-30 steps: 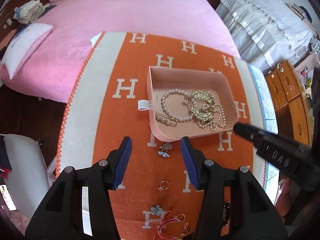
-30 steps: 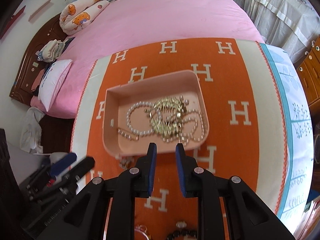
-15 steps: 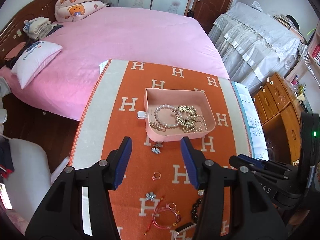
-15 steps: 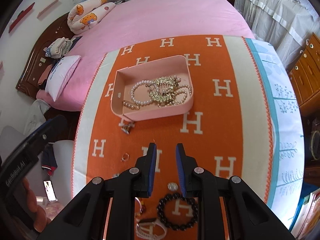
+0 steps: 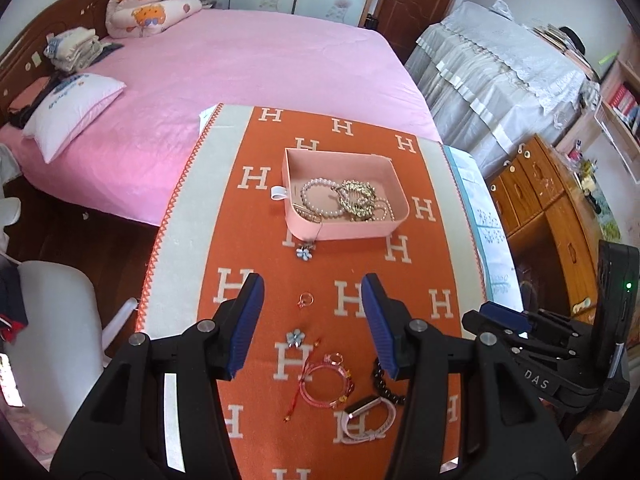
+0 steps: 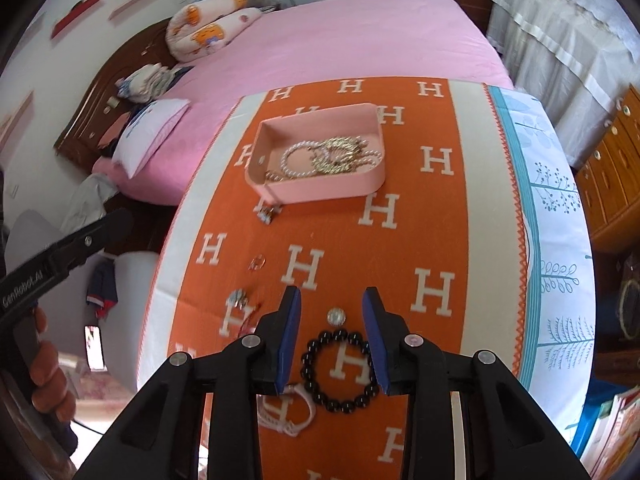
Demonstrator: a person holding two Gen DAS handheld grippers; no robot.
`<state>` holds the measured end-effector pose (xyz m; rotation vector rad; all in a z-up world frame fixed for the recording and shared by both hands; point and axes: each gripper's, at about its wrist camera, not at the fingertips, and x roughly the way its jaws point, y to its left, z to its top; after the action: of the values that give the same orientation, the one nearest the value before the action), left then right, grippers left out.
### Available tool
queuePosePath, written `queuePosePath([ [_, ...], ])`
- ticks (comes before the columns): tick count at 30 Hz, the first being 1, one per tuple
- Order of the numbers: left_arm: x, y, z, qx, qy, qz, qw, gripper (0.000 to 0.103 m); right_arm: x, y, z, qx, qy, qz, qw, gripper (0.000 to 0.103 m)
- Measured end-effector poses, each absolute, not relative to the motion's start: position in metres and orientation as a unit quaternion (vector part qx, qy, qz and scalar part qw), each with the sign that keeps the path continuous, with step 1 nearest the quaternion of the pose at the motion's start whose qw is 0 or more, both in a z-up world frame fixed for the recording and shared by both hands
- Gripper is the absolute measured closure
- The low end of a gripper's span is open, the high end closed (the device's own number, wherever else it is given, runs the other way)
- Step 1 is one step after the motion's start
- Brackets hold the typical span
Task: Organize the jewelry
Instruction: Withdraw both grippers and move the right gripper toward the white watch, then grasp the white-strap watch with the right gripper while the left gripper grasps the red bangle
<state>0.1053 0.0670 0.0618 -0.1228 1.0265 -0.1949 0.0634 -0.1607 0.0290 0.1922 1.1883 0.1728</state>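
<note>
Pink tray [image 5: 344,232] holds pearls [image 5: 318,200] and gold chains. I've pulled both back; my right fingers [image 6: 332,336] now spread over the black bracelet [image 6: 340,372], left fingers [image 5: 310,320] wide open, empty.

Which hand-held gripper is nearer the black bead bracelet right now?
Right. The right hand-held gripper is open with its fingers on either side of the black bead bracelet; the left hand-held gripper is open over the pink bracelet beside it.

A pink bed [image 5: 256,60] fills the upper left of the frame, a white pillow [image 5: 72,108] on its left edge; wooden drawers [image 5: 548,208] stand at right.
</note>
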Motion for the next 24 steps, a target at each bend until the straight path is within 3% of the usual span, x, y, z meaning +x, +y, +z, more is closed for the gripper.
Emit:
queuePosePath([
  [9,0.062,0.059,0.040,-0.036,0.505,-0.103,0.856,0.056,0.014,-0.143,0.015,0.030,0.552,0.139,0.822,0.071],
  [24,0.003,0.061,-0.041,-0.006,0.537,-0.132,0.833,0.056,-0.054,-0.087,-0.039,-0.101,0.545,0.298,0.777,0.071],
])
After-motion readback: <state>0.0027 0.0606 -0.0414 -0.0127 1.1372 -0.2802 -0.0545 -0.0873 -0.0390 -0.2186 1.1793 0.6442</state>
